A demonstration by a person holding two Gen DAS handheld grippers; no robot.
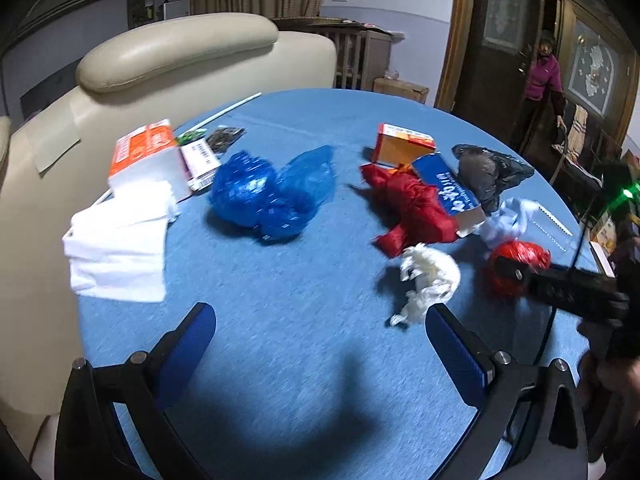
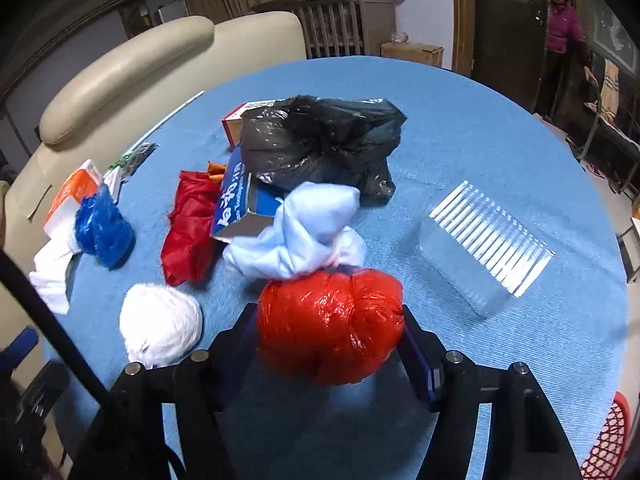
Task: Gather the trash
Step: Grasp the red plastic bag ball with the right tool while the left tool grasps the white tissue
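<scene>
Red crinkled plastic, a knotted ball of bag, sits between the fingers of the right gripper, whose blue pads press against its two sides; the jaws stand about half apart, clamped on it. The ball rests on the blue tablecloth. Touching the red ball on its far side is a pale blue bundle, and behind that lies an open blue carton with a black bag (glossy, loosely bunched) beyond. Left of the red ball is a white wad; farther left, a flat red bag and a blue bag. Right of the red ball, well apart, lies a clear ribbed tray.

The left gripper hovers over bare cloth with its jaws wide apart and nothing between them. Its right finger is close to the white wad, just on the near side of it. White tissues lie at the cloth's left edge, far left of the red ball, beside an orange-and-white pack.
</scene>
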